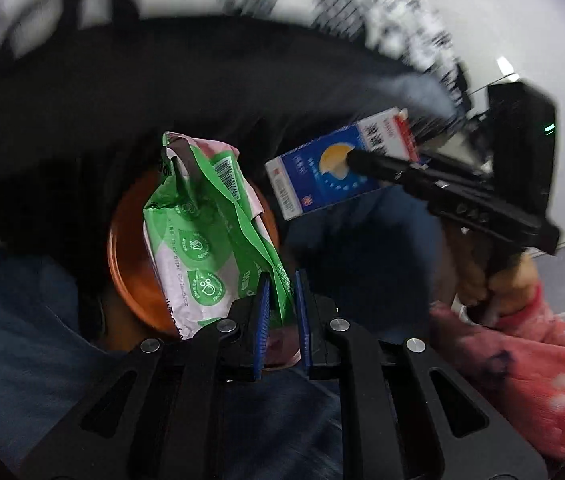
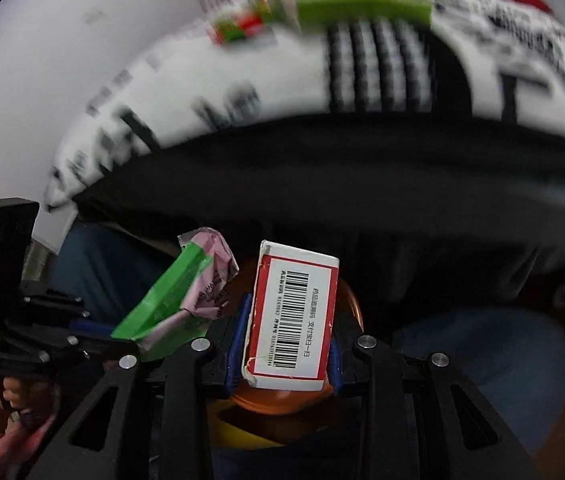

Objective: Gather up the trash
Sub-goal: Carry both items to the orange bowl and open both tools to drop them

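Blurred black cloth and white wall behind, motion-smeared. Seen from left wrist: left tongs (image 1: 282, 300) nearly closed on lower edge of a crumpled green-and-pink wipes packet (image 1: 206, 236), hanging over an orange bin (image 1: 122, 248). Barcode visible on packet, small print unreadable. Beside it, right tongs (image 1: 352, 158) gripping a blue medicine box (image 1: 322, 172) with yellow sun emblem, held above bin too.

Seen from right wrist: box end shown instead, white with red frame (image 2: 294, 312), barcode and Chinese text, clamped between blue pads (image 2: 238, 340). Packet (image 2: 170, 304) at left in left tongs (image 2: 114, 338).
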The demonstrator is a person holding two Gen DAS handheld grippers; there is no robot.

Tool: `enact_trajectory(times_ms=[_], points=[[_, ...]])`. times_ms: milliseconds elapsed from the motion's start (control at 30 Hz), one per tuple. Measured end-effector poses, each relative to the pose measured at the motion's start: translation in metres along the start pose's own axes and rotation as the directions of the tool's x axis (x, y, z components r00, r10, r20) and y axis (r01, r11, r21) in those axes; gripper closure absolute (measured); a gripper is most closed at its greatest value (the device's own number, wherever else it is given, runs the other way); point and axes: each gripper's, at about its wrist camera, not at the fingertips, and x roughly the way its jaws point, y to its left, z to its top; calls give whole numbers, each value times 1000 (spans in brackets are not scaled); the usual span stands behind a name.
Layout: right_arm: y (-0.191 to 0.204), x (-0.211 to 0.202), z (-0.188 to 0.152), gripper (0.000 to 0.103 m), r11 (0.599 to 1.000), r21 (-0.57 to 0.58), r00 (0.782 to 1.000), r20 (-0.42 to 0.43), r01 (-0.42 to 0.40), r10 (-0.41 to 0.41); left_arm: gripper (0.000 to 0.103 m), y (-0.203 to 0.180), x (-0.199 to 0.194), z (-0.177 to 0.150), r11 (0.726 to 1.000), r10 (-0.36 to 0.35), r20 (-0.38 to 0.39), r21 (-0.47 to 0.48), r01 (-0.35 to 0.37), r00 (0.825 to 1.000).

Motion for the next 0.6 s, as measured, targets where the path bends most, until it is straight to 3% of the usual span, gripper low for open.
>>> enact_trajectory(times_ms=[167, 433, 500, 533, 567, 600], points=[[-9, 62, -12, 70, 997, 70, 988, -155, 14, -3, 91, 38, 61, 5, 993, 37, -142, -108, -53, 989], [-10, 128, -28, 70, 993, 80, 951, -304, 83, -55, 91, 70, 115, 7, 974, 79, -258, -185, -129, 963], [-13, 132, -30, 65, 991, 97, 945, -323, 94, -58, 89, 67, 117, 8, 975, 88, -263, -177, -137, 961], [-15, 131, -31, 57, 990, 108, 946, -320, 95, -56, 80, 65, 116, 9, 973, 115, -256, -163, -161, 960], [-15, 129, -30, 37, 988, 118, 948, -313, 99, -58, 70, 64, 115, 10, 972, 132, -256, -157, -176, 958], [-15, 124, -29, 34, 987, 124, 956, -289, 98, -58, 65, 64, 113, 10, 970, 144, -252, -156, -187, 957]])
